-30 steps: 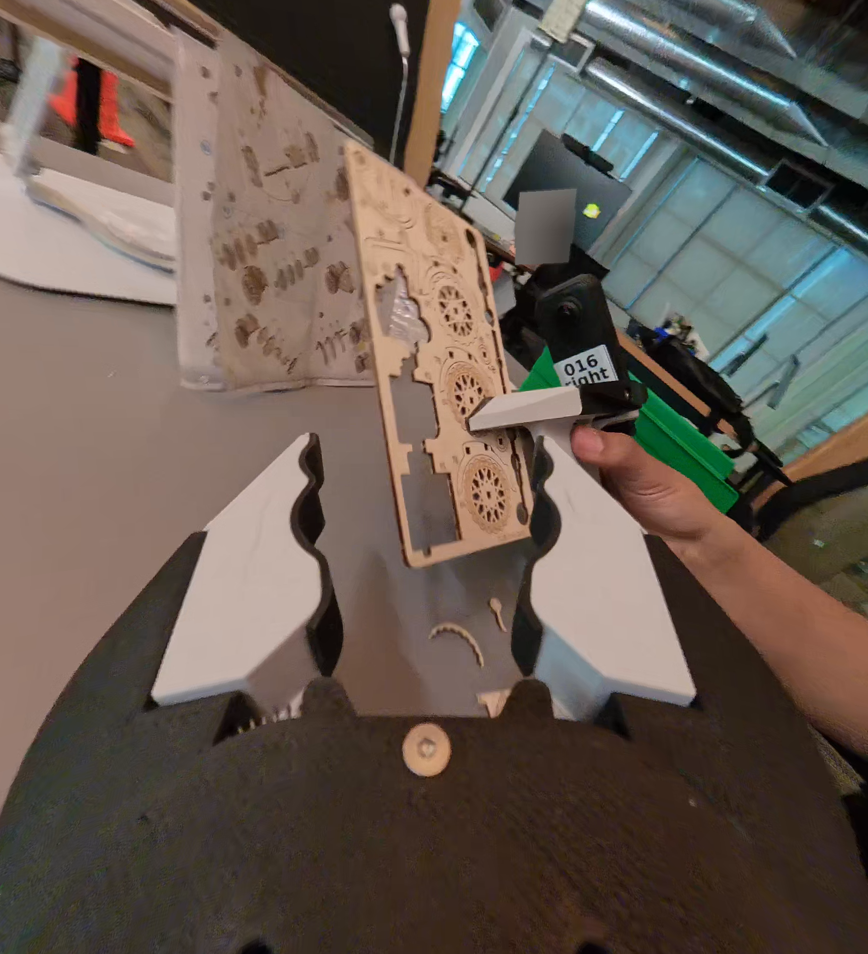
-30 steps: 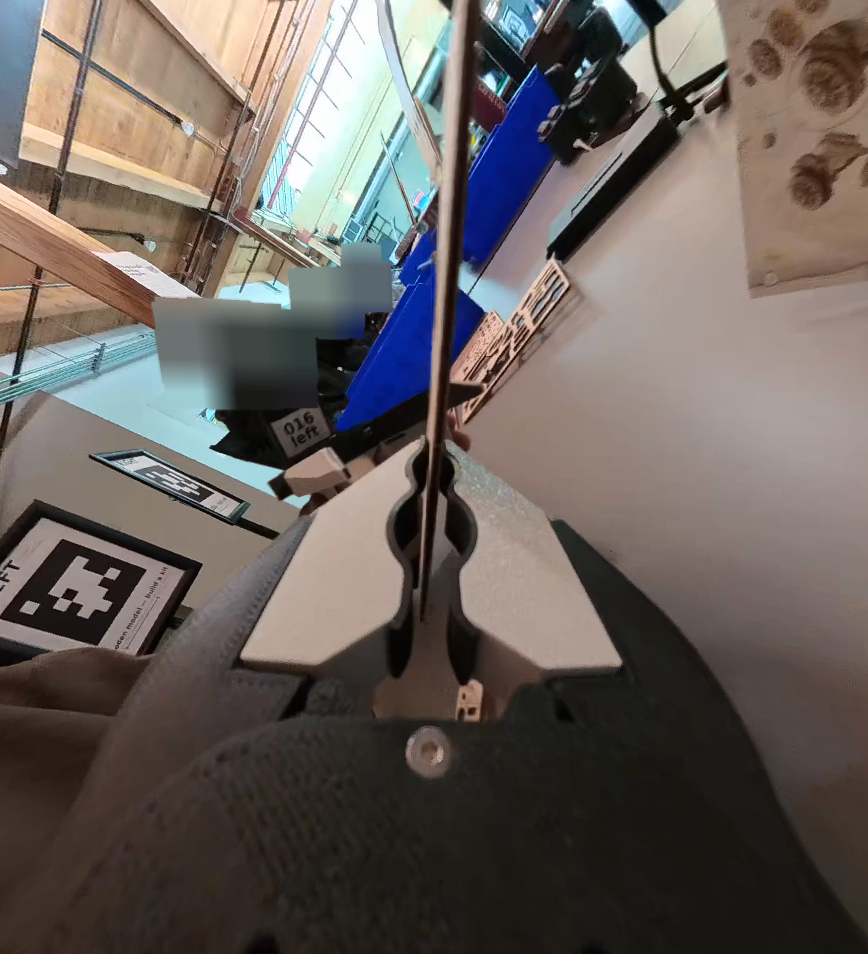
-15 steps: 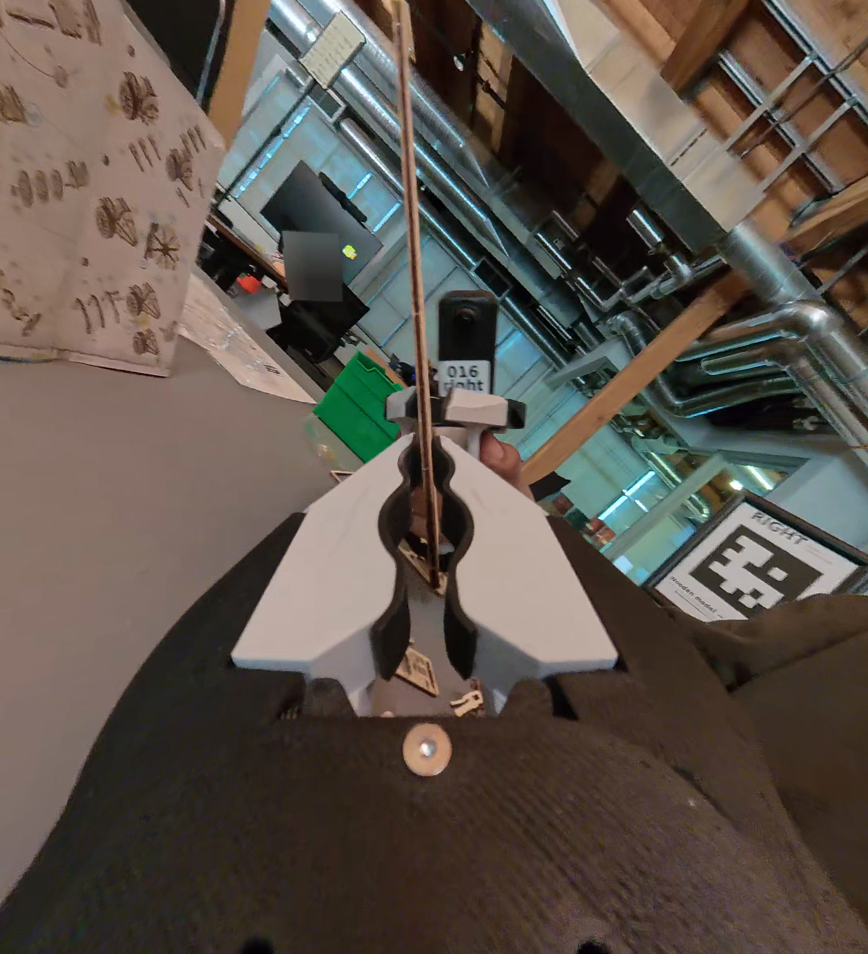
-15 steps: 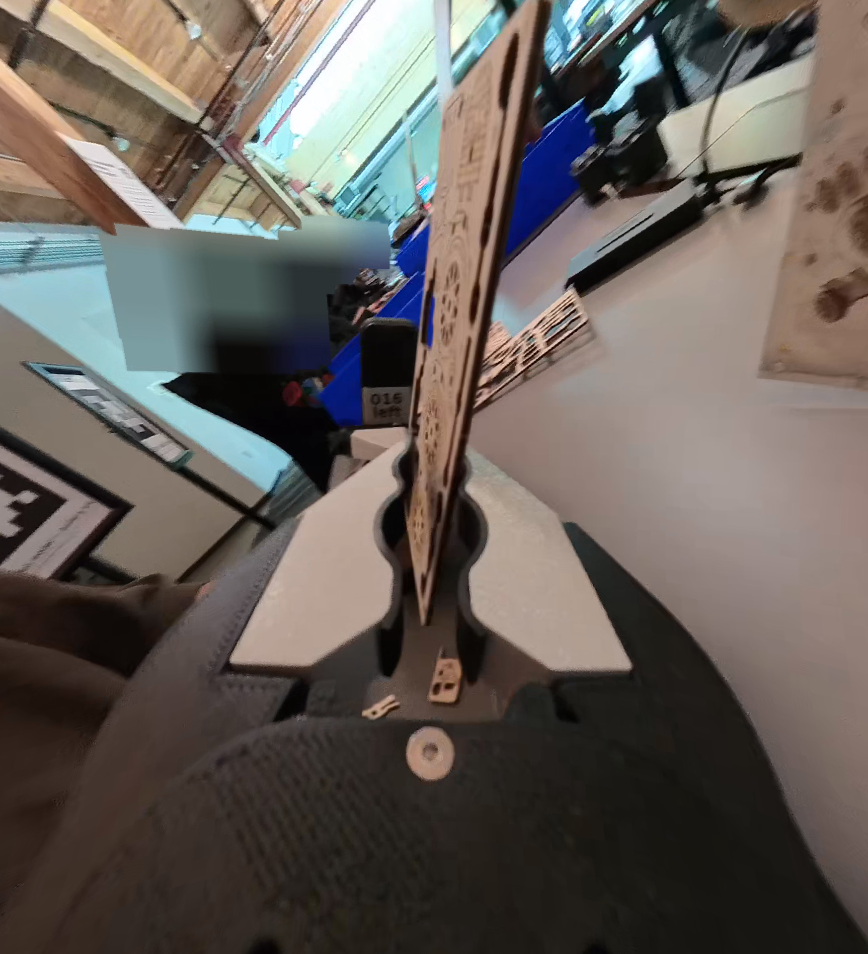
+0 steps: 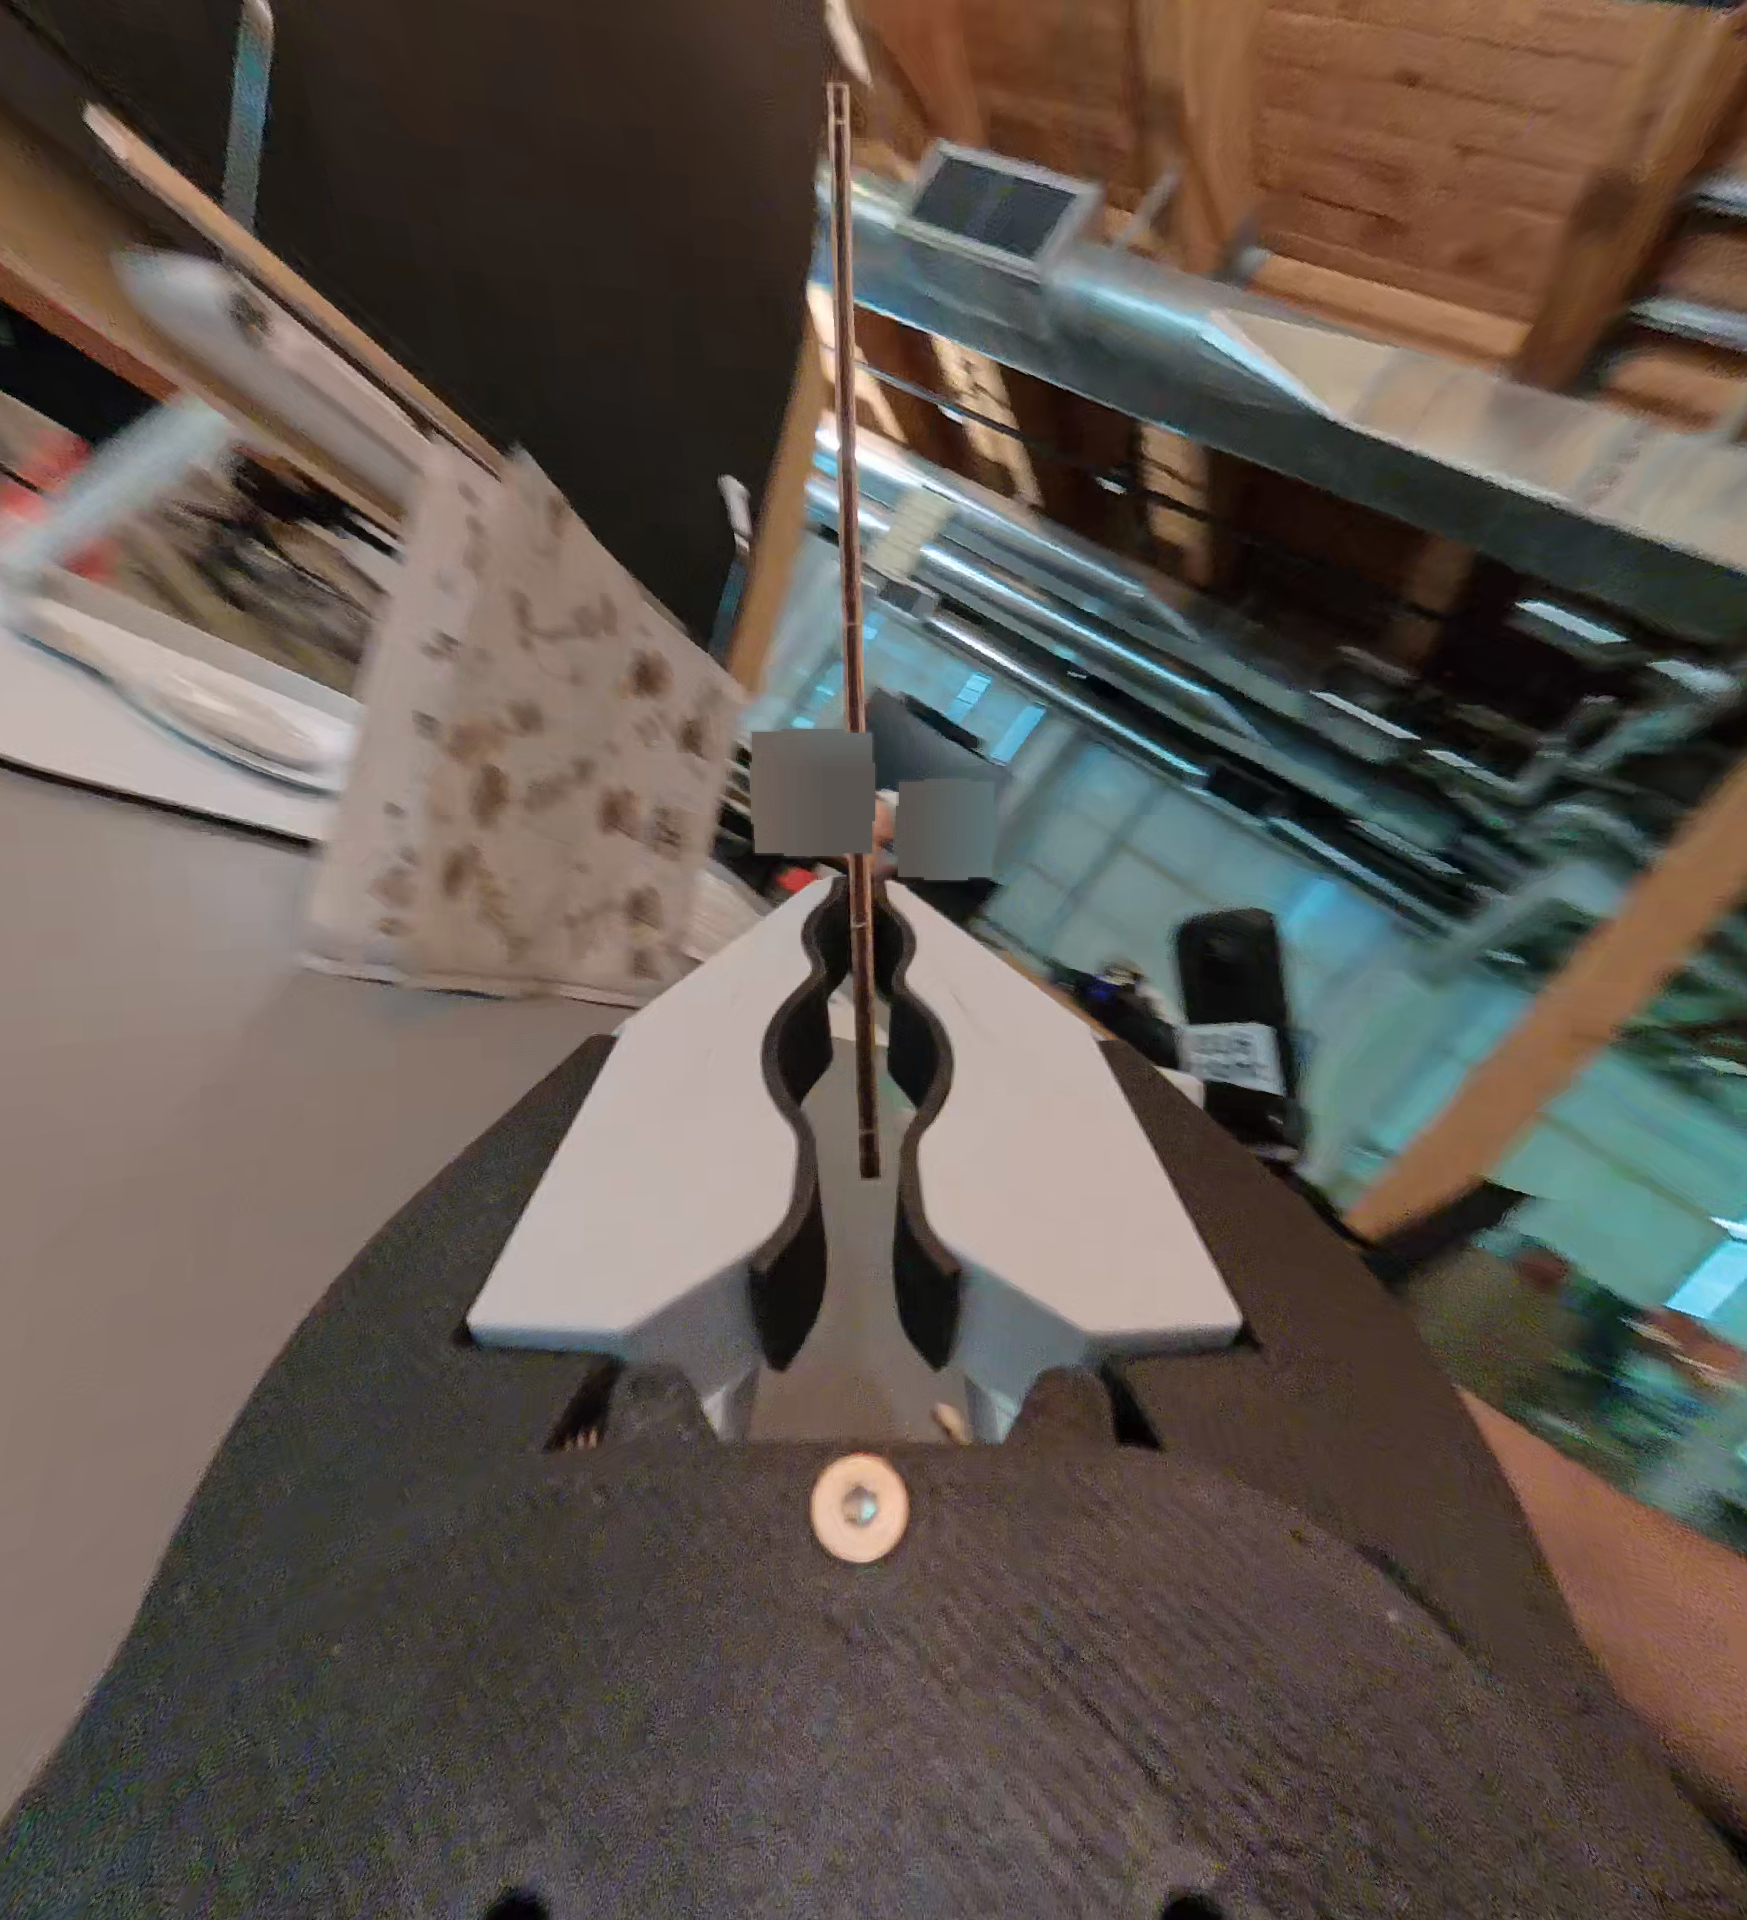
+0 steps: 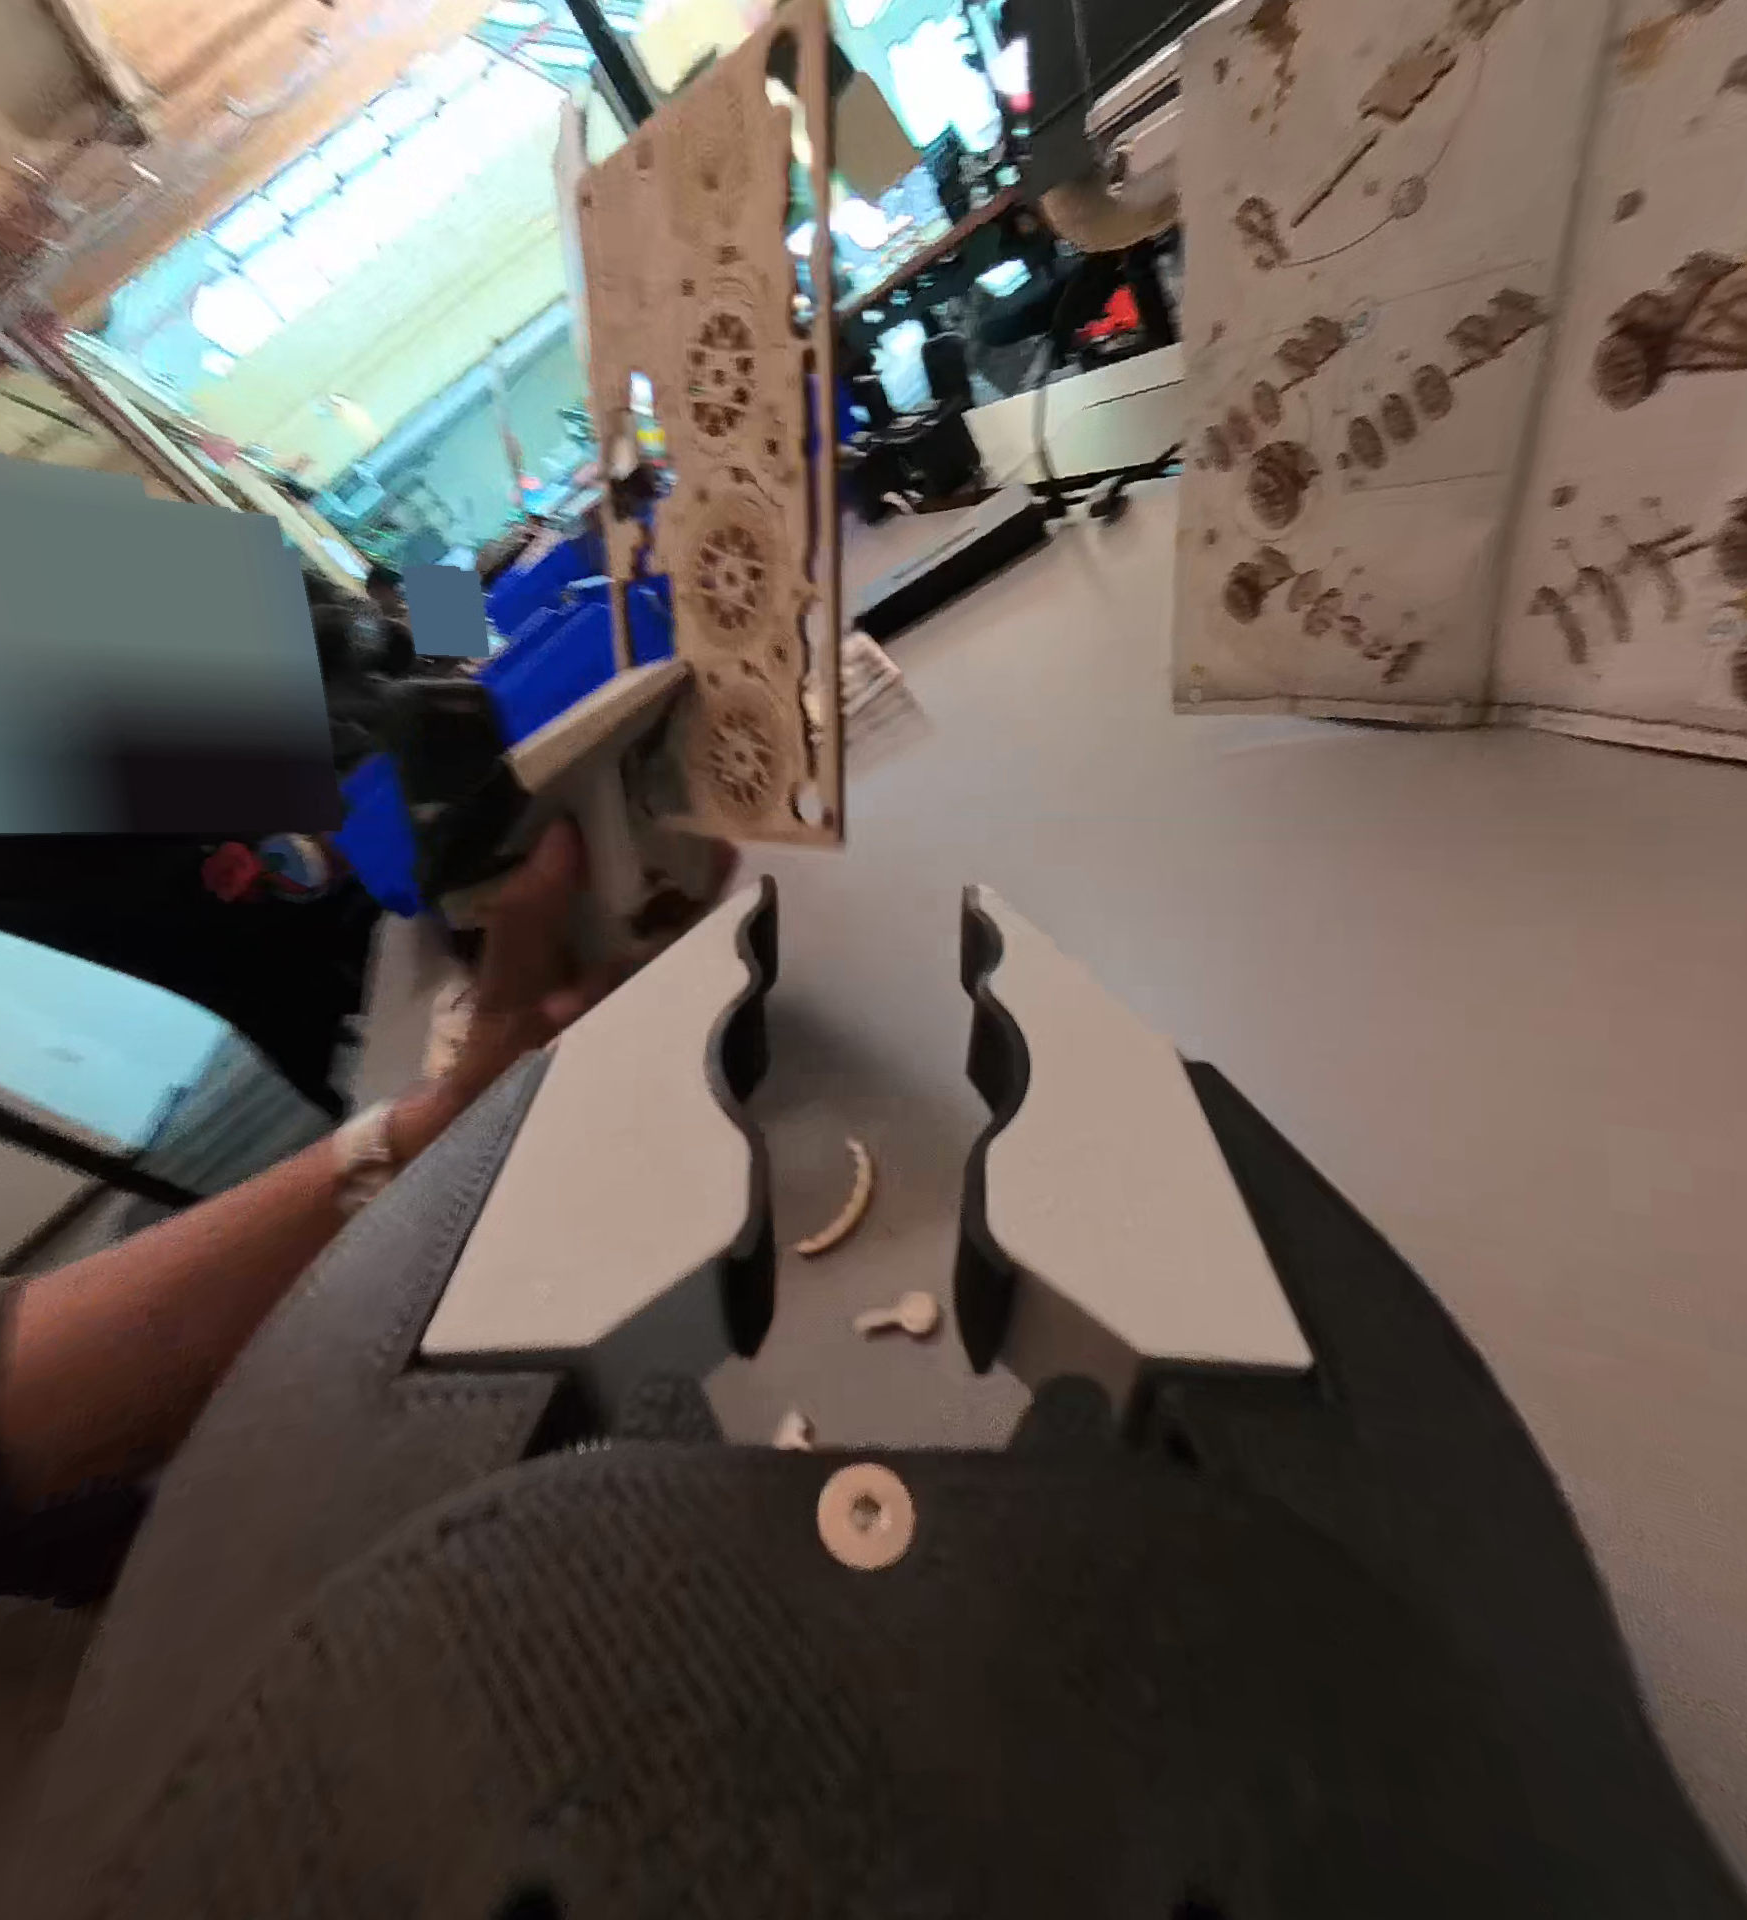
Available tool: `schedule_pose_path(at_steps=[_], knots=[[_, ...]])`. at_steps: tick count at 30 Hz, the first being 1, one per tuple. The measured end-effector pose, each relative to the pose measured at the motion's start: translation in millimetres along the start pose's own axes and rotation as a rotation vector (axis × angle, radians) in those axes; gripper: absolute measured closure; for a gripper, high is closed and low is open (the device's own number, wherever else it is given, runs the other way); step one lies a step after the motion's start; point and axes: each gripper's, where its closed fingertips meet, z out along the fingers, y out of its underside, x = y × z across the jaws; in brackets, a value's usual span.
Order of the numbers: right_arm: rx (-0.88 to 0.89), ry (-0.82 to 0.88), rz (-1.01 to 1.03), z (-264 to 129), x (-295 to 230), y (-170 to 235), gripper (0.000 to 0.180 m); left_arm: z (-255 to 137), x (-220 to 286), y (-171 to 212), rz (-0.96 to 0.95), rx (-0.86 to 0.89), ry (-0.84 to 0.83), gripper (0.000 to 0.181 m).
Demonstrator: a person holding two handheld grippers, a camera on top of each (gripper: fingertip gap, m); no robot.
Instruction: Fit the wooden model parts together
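A thin laser-cut wooden sheet [image 6: 734, 499] with gear-shaped parts stands upright in the air; some parts are punched out of it. My left gripper [image 5: 861, 896] is shut on its lower edge, and the sheet [image 5: 848, 520] shows edge-on there. In the right wrist view the left gripper [image 6: 661, 769] clamps the sheet's bottom left corner. My right gripper [image 6: 869, 899] is open and empty, just below and in front of the sheet. A curved toothed wooden piece [image 6: 843, 1195] and a small key-shaped piece [image 6: 900, 1320] lie on the table between its fingers.
The grey table [image 6: 1316, 987] stretches to the right. A folded instruction sheet [image 6: 1523, 364] stands upright at the back, also in the left wrist view [image 5: 516, 810]. A white stand base [image 5: 69, 675] is at the far left. Blue bins [image 6: 557, 634] sit beyond the table. Some 11 cm of space lies between my two pairs of fingers.
One second ago my right gripper held the sheet and the left was open. The left then shut on it. The right has now let go, opened and drawn back.
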Motion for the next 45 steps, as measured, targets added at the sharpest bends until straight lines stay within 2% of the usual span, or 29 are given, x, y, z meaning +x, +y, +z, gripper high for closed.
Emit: schedule_pose_path(at_steps=[2, 4, 9, 11, 13, 15, 17, 18, 20, 22, 27, 31, 35, 39, 41, 42, 44, 45], knots=[[-0.01, 0.108, -0.095, -8.9, 14.1, 1.4, 0.146, -6.3, -6.1, -5.9, 0.082, 0.02, -0.087, 0.181], [-0.009, 0.23, -0.215, -15.6, 30.1, -2.2, 0.147, -5.3, -5.5, -4.2, 0.122, 0.0, -0.101, 0.181], [-0.028, 0.647, -0.704, -33.4, 63.7, -18.1, 0.148, 2.5, -4.5, 3.7, 0.196, -0.065, -0.108, 0.18], [0.008, 0.688, -0.781, -33.1, 61.0, -20.2, 0.144, -1.3, -14.1, -6.7, 0.284, -0.033, -0.193, 0.18], [0.013, 0.648, -0.742, -28.0, 57.1, -14.7, 0.144, -6.6, -21.2, -17.1, 0.391, -0.008, -0.269, 0.18], [0.027, 0.646, -0.702, -27.7, 55.0, -16.5, 0.147, -5.8, -20.6, -15.7, 0.412, -0.035, -0.252, 0.18], [0.019, 0.641, -0.684, -27.1, 54.2, -16.7, 0.165, -4.8, -20.9, -14.0, 0.382, -0.044, -0.236, 0.18], [0.002, 0.63, -0.669, -25.6, 53.9, -15.0, 0.166, -5.8, -21.8, -15.6, 0.375, -0.034, -0.241, 0.18], [-0.022, 0.598, -0.622, -22.7, 54.1, -10.4, 0.166, -9.0, -25.4, -20.3, 0.341, -0.006, -0.251, 0.18], [-0.031, 0.58, -0.572, -20.6, 56.1, -5.6, 0.153, -12.2, -29.4, -25.0, 0.278, 0.022, -0.242, 0.18], [-0.054, 0.51, -0.567, -14.0, 47.5, -1.5, 0.156, -21.6, -32.3, -43.1, 0.125, 0.126, -0.207, 0.179], [-0.013, 0.316, -0.477, -2.2, 9.3, -3.5, 0.142, -18.9, -0.2, -61.6, -0.004, 0.212, -0.088, 0.18], [0.037, 0.022, -0.194, 14.2, -40.6, 1.1, 0.124, -10.1, 38.2, -62.4, -0.121, 0.244, 0.036, 0.18], [0.077, -0.194, -0.049, 19.2, -82.2, -5.2, 0.121, -3.1, 70.2, -49.7, -0.192, 0.25, 0.105, 0.179], [0.143, -0.267, -0.038, 11.7, -97.4, -19.3, 0.126, -0.1, 83.1, -41.7, -0.196, 0.238, 0.131, 0.179], [0.169, -0.283, -0.041, 7.3, -100.8, -26.2, 0.134, 1.2, 88.6, -37.5, -0.195, 0.232, 0.145, 0.179], [0.235, -0.27, -0.064, -4.5, -98.7, -42.7, 0.165, 2.6, 95.5, -29.9, -0.177, 0.222, 0.157, 0.179], [0.263, -0.27, -0.074, -11.0, -97.5, -50.7, 0.169, 3.7, 99.7, -24.9, -0.162, 0.207, 0.167, 0.178]])
